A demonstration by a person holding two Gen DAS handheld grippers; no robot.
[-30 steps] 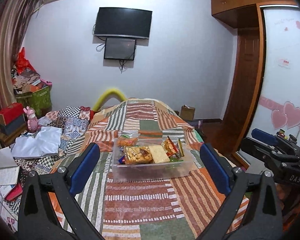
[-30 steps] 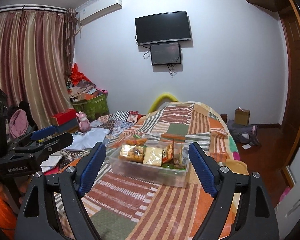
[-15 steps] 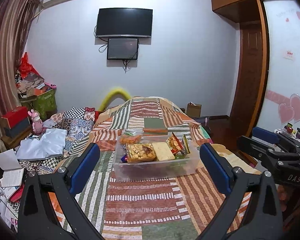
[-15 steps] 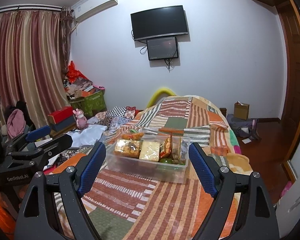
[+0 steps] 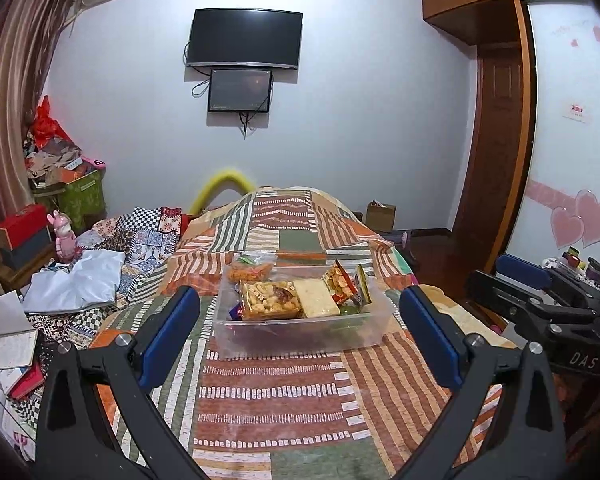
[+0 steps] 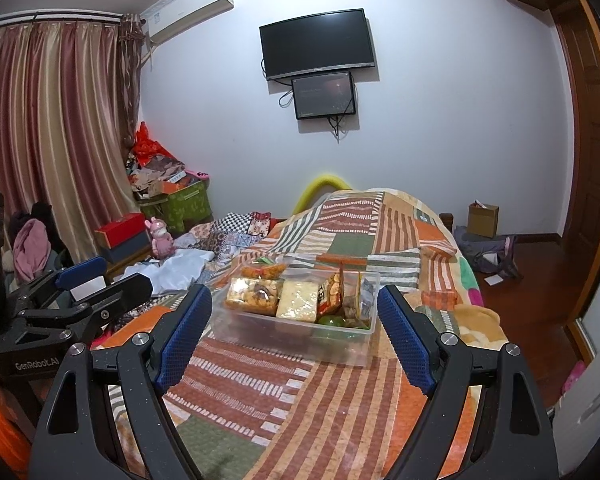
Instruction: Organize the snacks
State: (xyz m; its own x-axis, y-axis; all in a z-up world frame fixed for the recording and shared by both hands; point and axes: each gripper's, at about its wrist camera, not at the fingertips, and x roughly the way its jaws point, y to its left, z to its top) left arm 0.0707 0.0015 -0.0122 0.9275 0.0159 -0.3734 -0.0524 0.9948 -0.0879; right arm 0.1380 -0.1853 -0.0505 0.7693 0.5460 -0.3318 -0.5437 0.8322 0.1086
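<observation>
Snacks [image 5: 288, 298] sit packed in a clear bin [image 5: 300, 332] on the quilt [image 5: 276, 396], with one orange bag [image 5: 250, 270] lying just behind the bin's far rim, whether on the rim or on the quilt you cannot tell from here. Both of your grippers hang over the near end of the bed: the left gripper [image 5: 300, 332] has its jaws spread wide and empty, framing the bin, and the right gripper [image 6: 294, 332] is likewise spread and holds nothing.

Over the last second your two cameras have drawn a little closer and tipped up slightly; the bin sits larger and more centred in both views. The packets themselves have not shifted.

That reads as either an approach to the bin or a last look at a bin already filled. The packets stand in a fairly neat row, so this fits a tidy result as well as a sorting job in hand.
</observation>
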